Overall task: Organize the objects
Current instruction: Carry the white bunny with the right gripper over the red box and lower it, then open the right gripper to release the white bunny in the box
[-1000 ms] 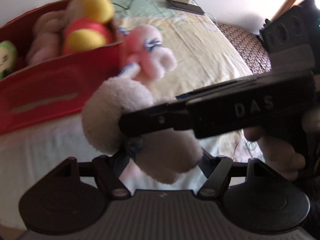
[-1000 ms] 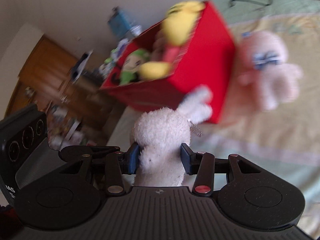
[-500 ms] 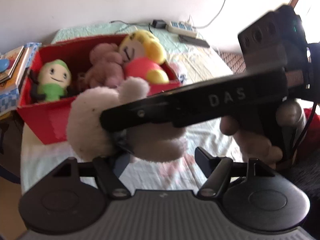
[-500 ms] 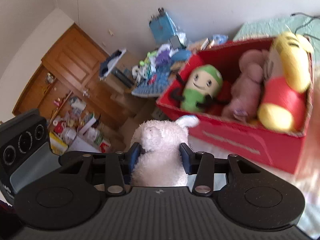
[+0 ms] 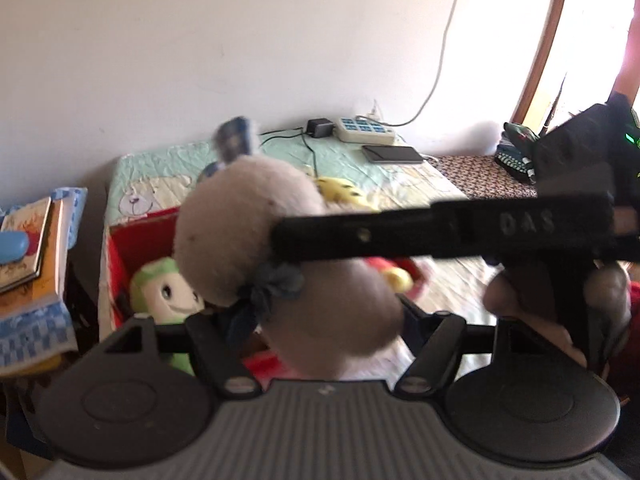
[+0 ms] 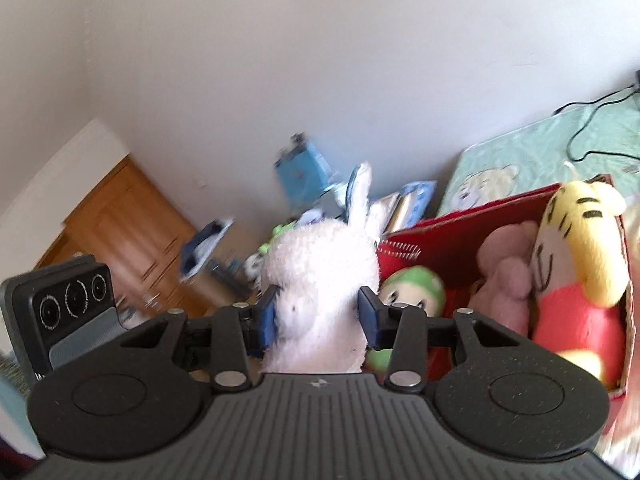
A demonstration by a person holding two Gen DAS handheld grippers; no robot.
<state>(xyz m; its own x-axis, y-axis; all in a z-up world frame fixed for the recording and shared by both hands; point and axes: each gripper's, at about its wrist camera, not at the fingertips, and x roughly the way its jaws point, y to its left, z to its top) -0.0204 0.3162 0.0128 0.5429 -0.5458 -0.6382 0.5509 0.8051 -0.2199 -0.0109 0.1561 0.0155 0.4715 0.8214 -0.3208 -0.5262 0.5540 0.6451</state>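
My right gripper is shut on a white plush rabbit and holds it in the air above the near left corner of a red box. In the left wrist view the rabbit fills the middle, with the right gripper's black bar across it. My left gripper is open; the rabbit's lower body hangs between its fingers, and I cannot tell if they touch it. The box holds a green doll, a pink plush and a yellow-and-red plush.
The box sits on a bed with a power strip, cables and a dark phone at its far end. Stacked books lie to the left. A cluttered shelf and a wooden door stand beyond.
Both grippers rose and tilted up. The rabbit now hangs higher, over the box. The left jaws, closed on the rabbit a second ago, stand open.
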